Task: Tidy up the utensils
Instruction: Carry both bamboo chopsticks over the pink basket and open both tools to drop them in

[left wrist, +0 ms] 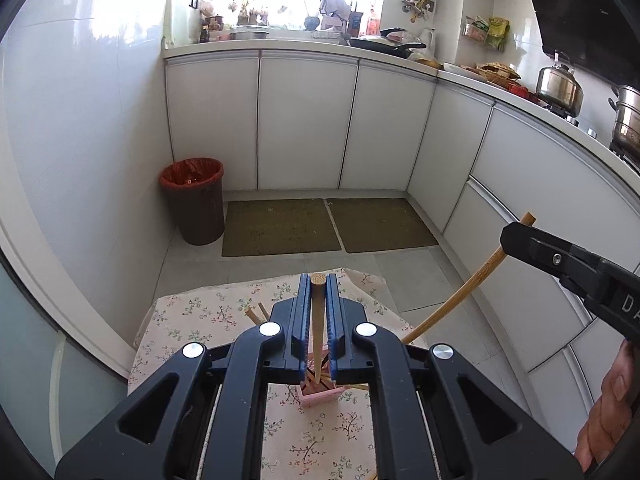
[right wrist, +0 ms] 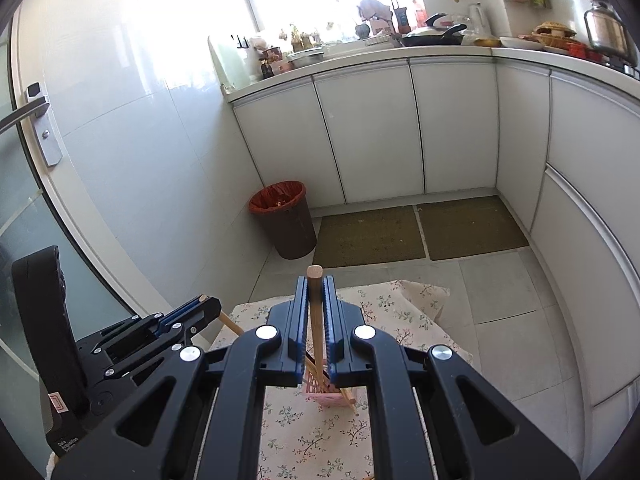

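Note:
My left gripper (left wrist: 318, 280) is shut on a bamboo utensil handle (left wrist: 318, 320) whose lower end reaches down into a small pink holder (left wrist: 318, 394) on the floral-cloth table (left wrist: 192, 312). My right gripper (right wrist: 315, 280) is shut on another bamboo handle (right wrist: 316, 312), also angled down into the pink holder (right wrist: 330, 398). The right gripper also shows at the right of the left wrist view (left wrist: 520, 236), with its handle (left wrist: 460, 300) slanting down. The left gripper shows at the left of the right wrist view (right wrist: 204, 304). Loose chopsticks (left wrist: 256, 314) lie on the cloth.
A brown bin with a red liner (left wrist: 196, 200) stands in the floor corner. Two green mats (left wrist: 332, 224) lie before white cabinets (left wrist: 304, 120). The counter carries a pan (left wrist: 384, 44), pots (left wrist: 560, 84) and clutter. A door handle (right wrist: 36, 120) is at the left.

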A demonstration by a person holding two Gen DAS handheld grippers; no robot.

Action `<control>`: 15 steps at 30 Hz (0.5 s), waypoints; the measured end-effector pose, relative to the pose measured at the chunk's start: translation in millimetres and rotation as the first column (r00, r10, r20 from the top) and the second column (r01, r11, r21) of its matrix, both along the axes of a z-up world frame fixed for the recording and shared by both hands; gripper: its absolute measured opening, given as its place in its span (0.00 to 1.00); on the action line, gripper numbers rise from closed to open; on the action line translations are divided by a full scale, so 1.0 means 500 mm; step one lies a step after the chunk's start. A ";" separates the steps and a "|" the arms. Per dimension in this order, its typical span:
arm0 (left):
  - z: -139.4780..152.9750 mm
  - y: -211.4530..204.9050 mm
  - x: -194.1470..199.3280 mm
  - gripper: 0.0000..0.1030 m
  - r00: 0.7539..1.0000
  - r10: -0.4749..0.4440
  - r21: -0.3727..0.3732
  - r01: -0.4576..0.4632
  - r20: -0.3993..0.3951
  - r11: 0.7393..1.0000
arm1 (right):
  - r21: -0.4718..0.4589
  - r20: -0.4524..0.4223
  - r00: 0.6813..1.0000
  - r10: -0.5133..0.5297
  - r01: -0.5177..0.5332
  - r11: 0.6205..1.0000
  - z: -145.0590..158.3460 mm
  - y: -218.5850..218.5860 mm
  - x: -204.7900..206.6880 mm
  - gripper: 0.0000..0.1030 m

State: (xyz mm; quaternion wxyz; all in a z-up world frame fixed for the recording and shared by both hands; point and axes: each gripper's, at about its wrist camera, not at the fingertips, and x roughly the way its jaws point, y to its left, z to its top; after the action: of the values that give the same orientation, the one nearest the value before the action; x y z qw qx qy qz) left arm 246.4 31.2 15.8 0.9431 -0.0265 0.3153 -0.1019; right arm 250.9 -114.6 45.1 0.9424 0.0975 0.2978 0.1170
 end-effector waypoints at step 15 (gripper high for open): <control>-0.009 0.071 0.035 0.36 0.999 0.043 -0.132 -0.043 -0.005 0.990 | -0.001 -0.047 0.999 -0.011 0.011 1.000 -0.065 0.015 0.073 0.07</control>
State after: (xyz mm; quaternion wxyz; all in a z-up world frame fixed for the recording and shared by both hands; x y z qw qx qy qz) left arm 263.9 66.6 11.2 0.9410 -0.0956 0.3080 -0.1021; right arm 287.4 -107.2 12.5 0.9358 0.1015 0.3194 0.1092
